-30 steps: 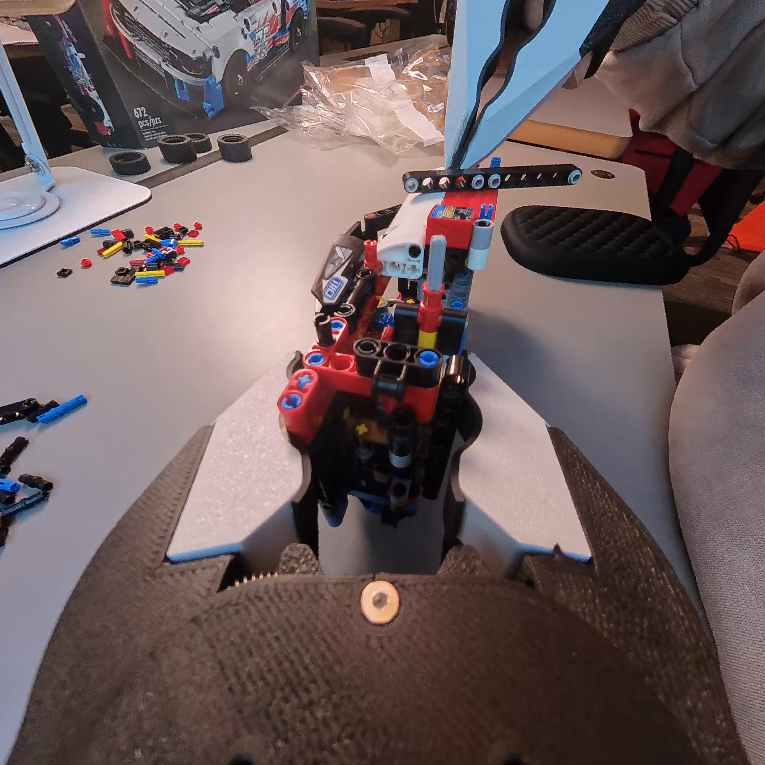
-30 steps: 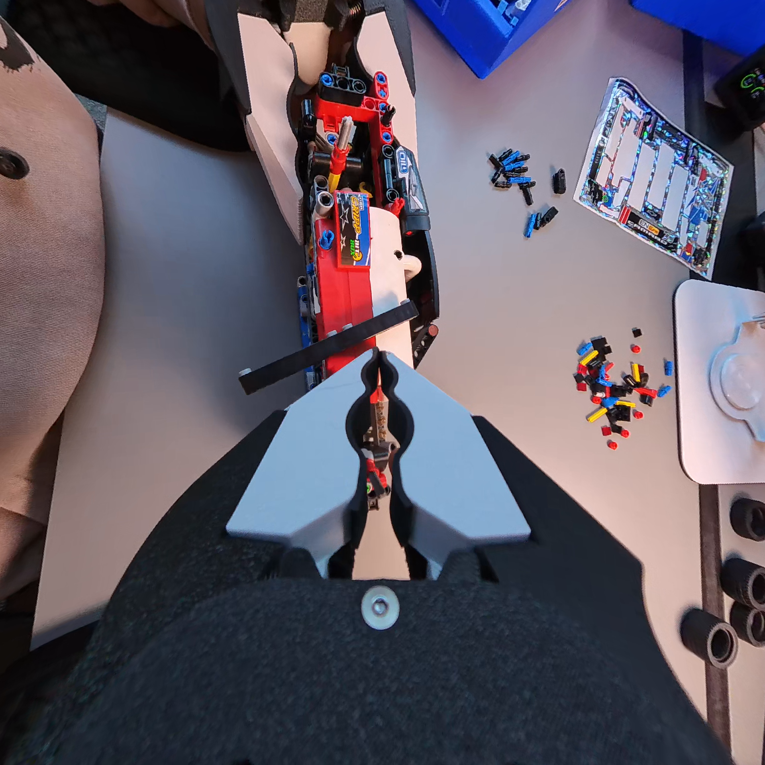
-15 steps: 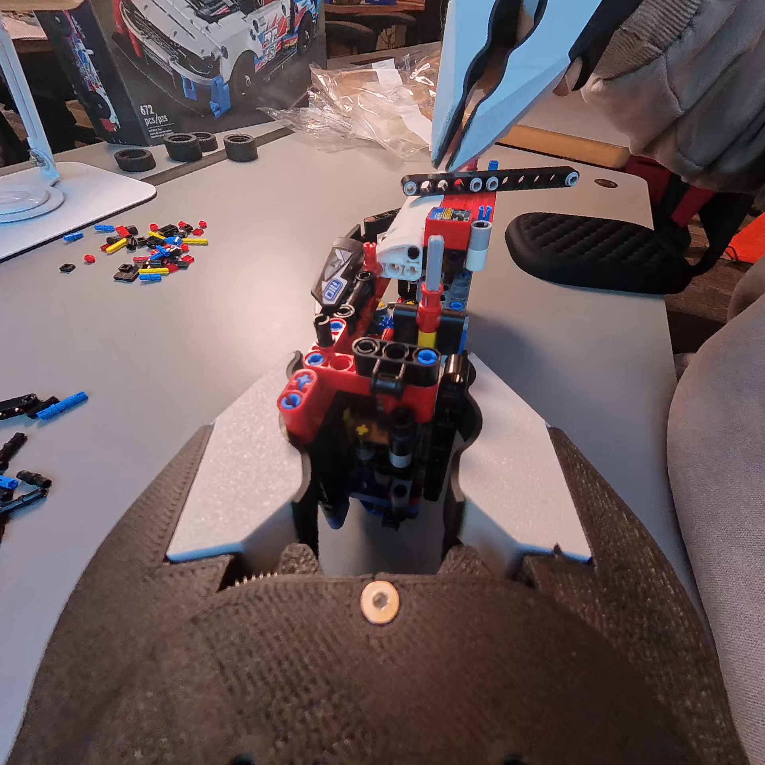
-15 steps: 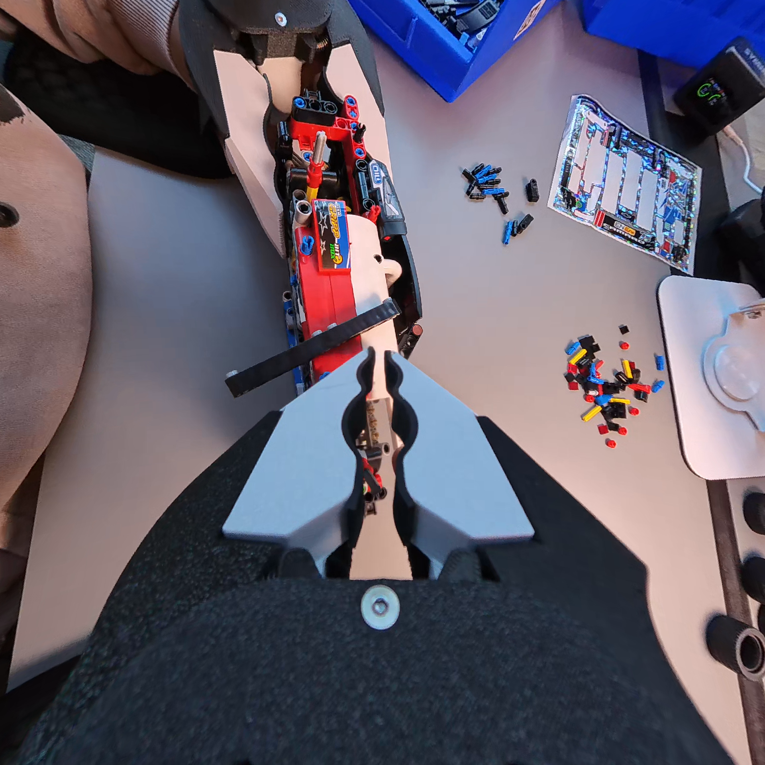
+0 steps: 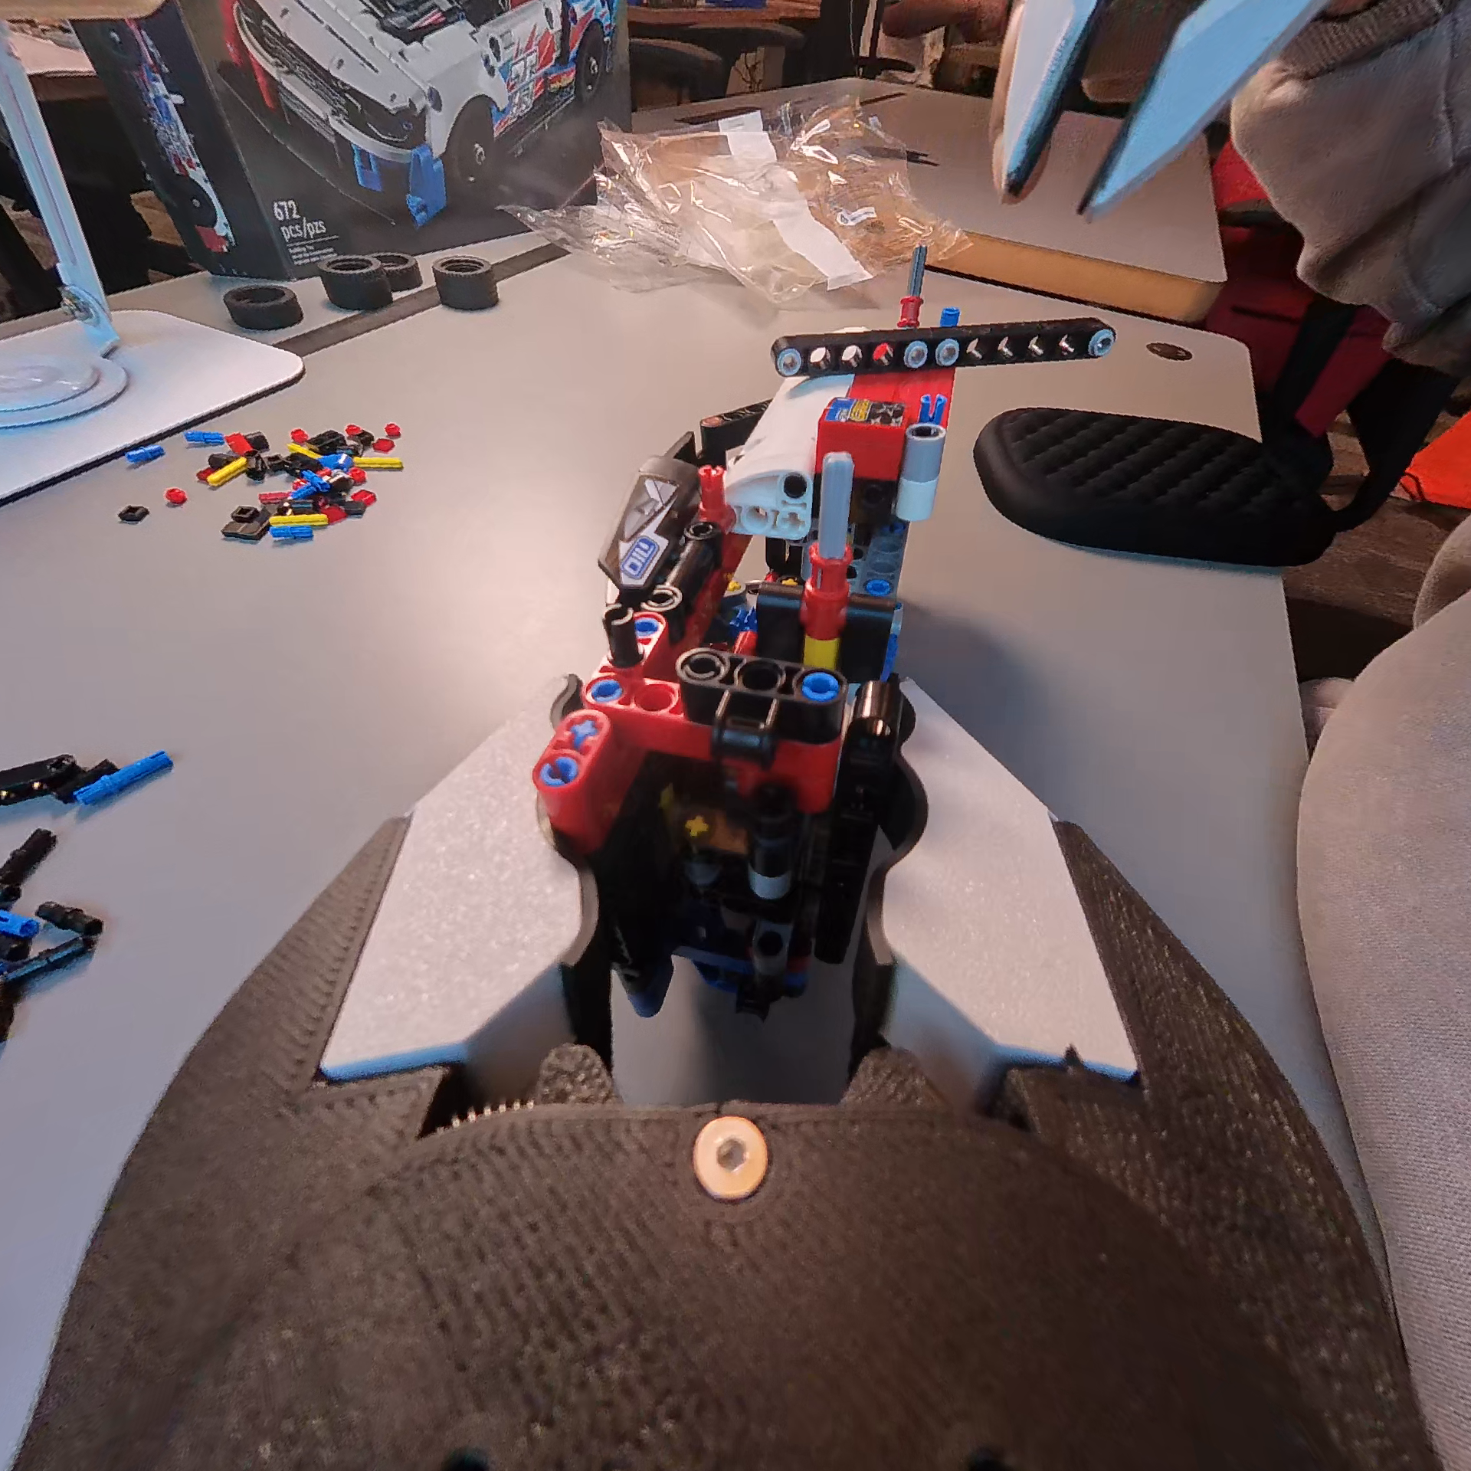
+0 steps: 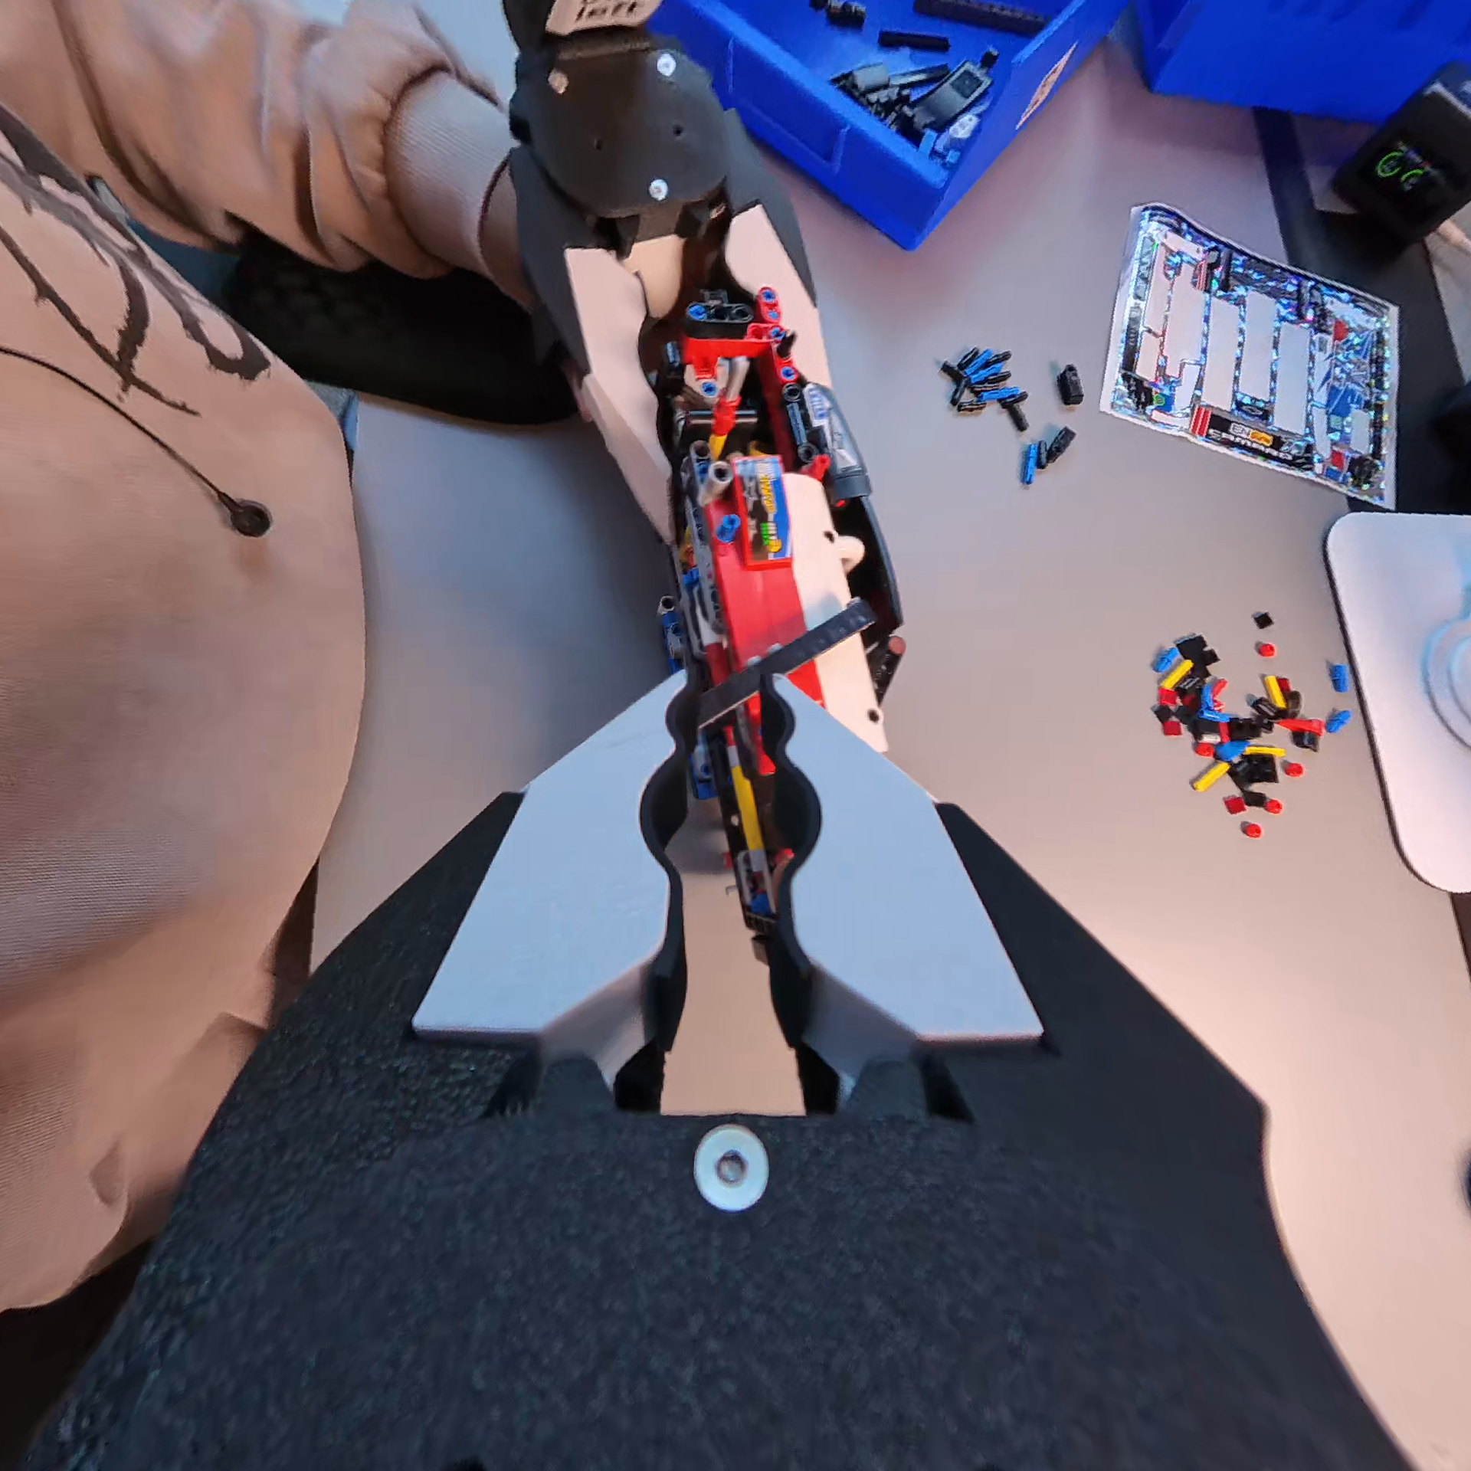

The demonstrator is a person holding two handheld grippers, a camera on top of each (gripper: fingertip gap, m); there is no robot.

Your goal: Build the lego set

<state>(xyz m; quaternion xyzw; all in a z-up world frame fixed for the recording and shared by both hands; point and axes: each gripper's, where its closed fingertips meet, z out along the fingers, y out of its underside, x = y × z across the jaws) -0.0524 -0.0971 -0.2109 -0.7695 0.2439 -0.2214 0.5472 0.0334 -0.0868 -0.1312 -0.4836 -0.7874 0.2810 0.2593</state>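
Observation:
My left gripper (image 5: 732, 700) is shut on the near end of the red, black and white lego car model (image 5: 804, 485) and holds it on the grey table (image 5: 398, 637). A long black beam (image 5: 947, 350) lies crosswise on the model's far end. My right gripper (image 6: 726, 696) is open and empty, hovering above that end and the beam (image 6: 804, 649). In the left wrist view it (image 5: 1055, 195) hangs high at the top right, clear of the beam. The right wrist view shows the model (image 6: 764, 589) from above, with the left gripper (image 6: 740, 414) holding it.
A pile of small loose pieces (image 5: 294, 485) lies to the left, with black pins (image 6: 987, 378) and a sticker sheet (image 6: 1250, 358) nearby. Tyres (image 5: 358, 282), the set's box (image 5: 382, 119) and plastic bags (image 5: 748, 207) stand at the back. Blue bins (image 6: 875, 95) hold parts. A black armrest (image 5: 1146, 485) lies to the right. My hands' fingertips stand some 12 cm from each other.
My right gripper has opened and lifted up and away from the black beam, which stays on the model. The left gripper still holds the model in place.

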